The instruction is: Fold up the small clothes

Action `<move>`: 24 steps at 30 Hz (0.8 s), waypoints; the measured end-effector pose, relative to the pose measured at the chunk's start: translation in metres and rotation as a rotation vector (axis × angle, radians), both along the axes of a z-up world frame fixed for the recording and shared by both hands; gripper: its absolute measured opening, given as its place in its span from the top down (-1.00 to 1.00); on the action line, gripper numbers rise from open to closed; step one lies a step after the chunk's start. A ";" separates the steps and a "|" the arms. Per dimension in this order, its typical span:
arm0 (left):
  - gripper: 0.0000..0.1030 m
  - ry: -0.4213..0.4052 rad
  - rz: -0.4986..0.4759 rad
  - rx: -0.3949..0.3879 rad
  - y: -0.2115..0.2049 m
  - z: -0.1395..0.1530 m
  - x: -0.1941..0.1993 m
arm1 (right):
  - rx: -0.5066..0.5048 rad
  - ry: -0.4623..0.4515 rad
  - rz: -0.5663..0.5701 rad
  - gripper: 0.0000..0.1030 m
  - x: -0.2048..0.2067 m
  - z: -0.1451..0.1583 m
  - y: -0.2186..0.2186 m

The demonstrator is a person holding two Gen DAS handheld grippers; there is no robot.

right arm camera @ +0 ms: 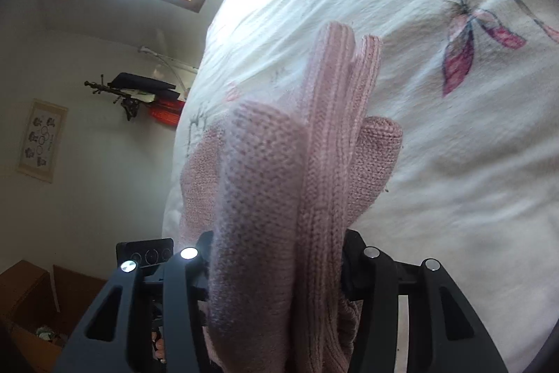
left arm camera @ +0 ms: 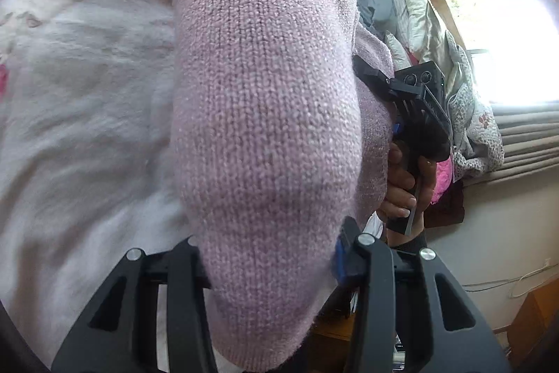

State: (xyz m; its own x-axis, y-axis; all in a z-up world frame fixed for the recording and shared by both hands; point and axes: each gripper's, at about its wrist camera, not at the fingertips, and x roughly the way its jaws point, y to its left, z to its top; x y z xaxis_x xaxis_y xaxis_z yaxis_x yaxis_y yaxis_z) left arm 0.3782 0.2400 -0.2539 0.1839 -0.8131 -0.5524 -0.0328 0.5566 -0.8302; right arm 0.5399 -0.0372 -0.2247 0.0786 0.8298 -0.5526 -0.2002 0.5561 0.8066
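Floral bedsheet [right arm camera: 436, 135] lies below; both the left claw [left arm camera: 272, 271] and right claw [right arm camera: 276, 271] are clamped on the pink knit sweater [left arm camera: 265, 114], held aloft, folding seemingly barely begun.

pink knit sweater [left arm camera: 265, 114], cream floral bedspread [right arm camera: 436, 135]

The pink knit [left arm camera: 265, 128] hangs across the middle of the left wrist view, blocking the way ahead; the right gripper [left arm camera: 370, 69] and hand [left arm camera: 405, 184] crowd just beside it. Bare bedspread [right arm camera: 436, 135] lies open beyond the knit. A bedding heap [left arm camera: 412, 23] walls off the window [left arm camera: 499, 41] side.
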 end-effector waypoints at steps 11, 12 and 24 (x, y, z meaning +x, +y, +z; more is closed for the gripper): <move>-0.03 0.148 0.120 0.029 0.087 -0.059 -0.153 | -0.020 0.118 0.134 -0.23 -0.117 -0.074 0.095; -0.06 0.158 0.129 0.026 0.087 -0.068 -0.157 | -0.038 0.116 0.125 -0.29 -0.120 -0.079 0.096; -0.40 -0.309 0.197 0.139 0.102 0.043 -0.237 | -0.150 -0.144 0.021 0.02 -0.168 0.015 0.038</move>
